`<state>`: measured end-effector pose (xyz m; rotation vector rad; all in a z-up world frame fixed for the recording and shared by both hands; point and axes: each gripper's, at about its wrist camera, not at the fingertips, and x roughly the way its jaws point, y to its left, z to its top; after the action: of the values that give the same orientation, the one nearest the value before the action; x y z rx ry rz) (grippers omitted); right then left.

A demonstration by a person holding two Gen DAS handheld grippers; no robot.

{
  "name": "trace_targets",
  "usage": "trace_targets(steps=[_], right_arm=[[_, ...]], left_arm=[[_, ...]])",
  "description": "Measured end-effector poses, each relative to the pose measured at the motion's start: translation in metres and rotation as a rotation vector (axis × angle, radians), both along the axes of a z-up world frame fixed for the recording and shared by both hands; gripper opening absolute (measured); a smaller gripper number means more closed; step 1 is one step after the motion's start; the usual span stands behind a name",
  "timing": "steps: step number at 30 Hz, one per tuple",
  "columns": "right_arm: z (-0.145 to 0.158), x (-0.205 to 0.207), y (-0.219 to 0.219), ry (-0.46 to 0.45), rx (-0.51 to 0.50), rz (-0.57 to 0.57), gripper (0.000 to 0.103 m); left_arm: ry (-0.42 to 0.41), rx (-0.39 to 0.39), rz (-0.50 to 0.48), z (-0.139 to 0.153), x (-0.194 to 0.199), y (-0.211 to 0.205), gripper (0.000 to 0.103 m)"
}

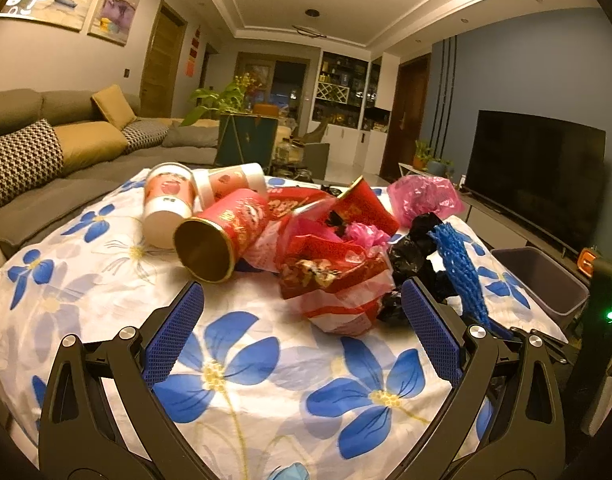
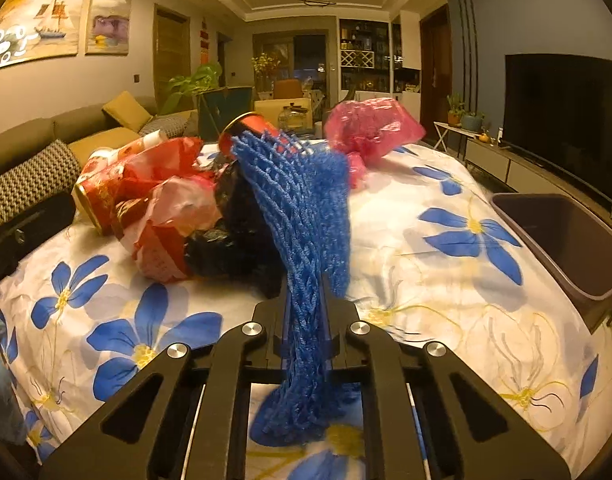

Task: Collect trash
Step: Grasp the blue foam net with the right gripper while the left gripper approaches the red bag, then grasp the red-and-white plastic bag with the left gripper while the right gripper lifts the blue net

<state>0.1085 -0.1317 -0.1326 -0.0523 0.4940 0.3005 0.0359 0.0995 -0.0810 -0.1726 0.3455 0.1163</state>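
Trash lies heaped on a flower-print bench [image 1: 234, 372]: red cups, wrappers, black and pink bags. Right claw [image 2: 306, 312] is pinching a blue foam net [image 2: 302, 216], lifted at the pile's near edge. Left claw [image 1: 302, 304] hangs spread wide and empty, facing a red-and-white plastic bag [image 1: 337, 300]. Step in hand seems to be carrying the net; next it must swing right of the pile to the grey bin [image 2: 565, 240] and release.

A soft printed cloth [image 1: 266, 364] with blue flowers covers the counter, bearing crinkled glossy plastic bags [image 1: 337, 280], a shiny red paper tube [image 1: 222, 236] with a gold metallic rim, spongy blue foam netting [image 2: 302, 216], and a smooth matt plastic bin [image 2: 565, 240].
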Motion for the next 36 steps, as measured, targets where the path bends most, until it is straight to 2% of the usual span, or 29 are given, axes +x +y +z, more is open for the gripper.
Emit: trace_targets(steps=[4,8,13,16,23,27,30,36], right_arm=[[0.009,-0.005,-0.011,-0.031,0.017,-0.021,0.012],[0.019,-0.01,-0.025,-0.06,0.039,-0.041,0.012],[0.025,-0.011,-0.033,-0.067,0.058,-0.049,0.012],[0.026,-0.011,-0.036,-0.071,0.061,-0.046,0.012],[0.028,-0.012,-0.036,-0.074,0.073,-0.04,0.012],[0.03,-0.014,-0.034,-0.074,0.073,-0.036,0.012],[0.031,-0.015,-0.034,-0.075,0.075,-0.037,0.012],[0.034,-0.017,-0.035,-0.079,0.079,-0.039,0.012]], left_arm=[[-0.006,0.017,-0.01,-0.002,0.013,-0.01,0.095],[0.002,0.016,-0.012,-0.006,0.031,-0.013,0.088],[0.056,0.01,-0.031,-0.015,0.055,-0.017,0.083],[0.097,-0.003,-0.043,-0.021,0.064,-0.016,0.073],[0.153,-0.022,-0.055,-0.031,0.069,-0.009,0.022],[0.152,-0.015,-0.055,-0.033,0.067,-0.007,0.009],[0.147,-0.018,-0.059,-0.032,0.064,-0.006,0.002],[0.112,-0.026,-0.054,-0.022,0.043,-0.003,0.0]])
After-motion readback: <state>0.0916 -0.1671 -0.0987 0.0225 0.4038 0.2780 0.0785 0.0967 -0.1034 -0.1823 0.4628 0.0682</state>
